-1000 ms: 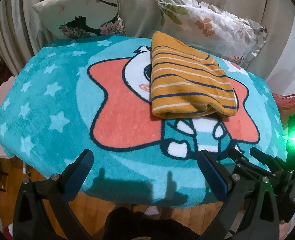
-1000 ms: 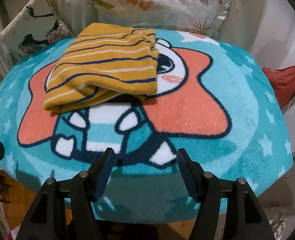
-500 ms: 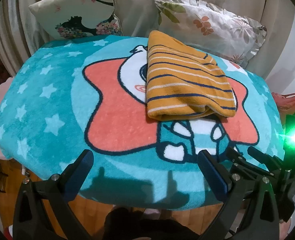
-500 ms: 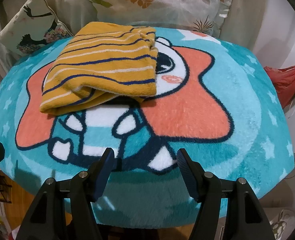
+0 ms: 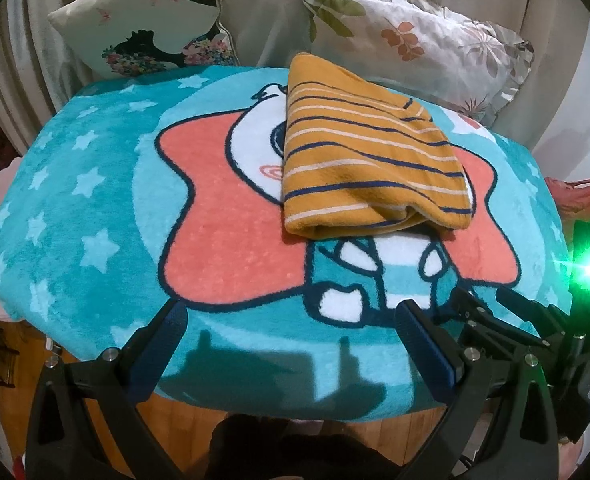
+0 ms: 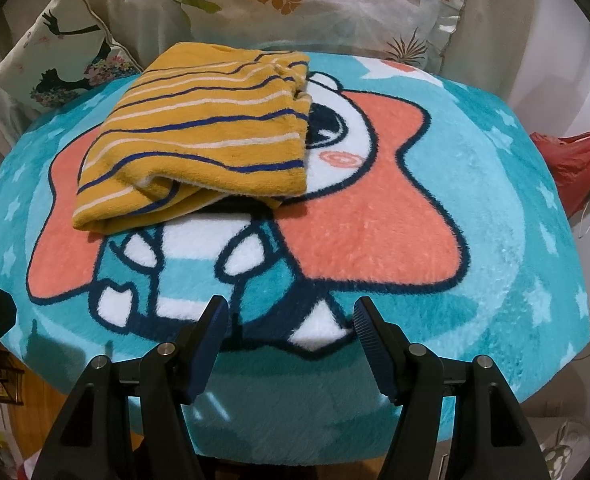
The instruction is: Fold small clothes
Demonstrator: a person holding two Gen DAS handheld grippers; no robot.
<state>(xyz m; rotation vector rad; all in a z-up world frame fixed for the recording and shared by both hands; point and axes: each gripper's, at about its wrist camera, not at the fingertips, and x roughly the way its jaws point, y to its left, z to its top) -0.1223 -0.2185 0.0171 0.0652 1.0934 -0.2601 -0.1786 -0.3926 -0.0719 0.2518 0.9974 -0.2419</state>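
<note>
A mustard-yellow garment with navy and white stripes (image 5: 371, 160) lies folded on a teal cartoon blanket (image 5: 75, 216); in the right wrist view the same garment (image 6: 211, 136) sits left of centre, its thick folded edge facing me. My left gripper (image 5: 291, 316) hangs open near the blanket's front edge, well short of the garment, nothing between its fingers. My right gripper (image 6: 291, 312) is open too, over the front of the blanket (image 6: 495, 216), clear of the garment. The right gripper's tool also shows at the lower right of the left wrist view, with a green light.
Two cushions lean at the back: one with a dark figure print (image 5: 151, 28) and a floral one (image 5: 415, 40). A red bag (image 6: 571, 160) lies off the right side. Wooden floor (image 5: 19, 356) shows below the blanket's front edge.
Both grippers have drifted slightly closer to the blanket, so the garment looks a little lower and larger. The garment has not moved and both stay open.
</note>
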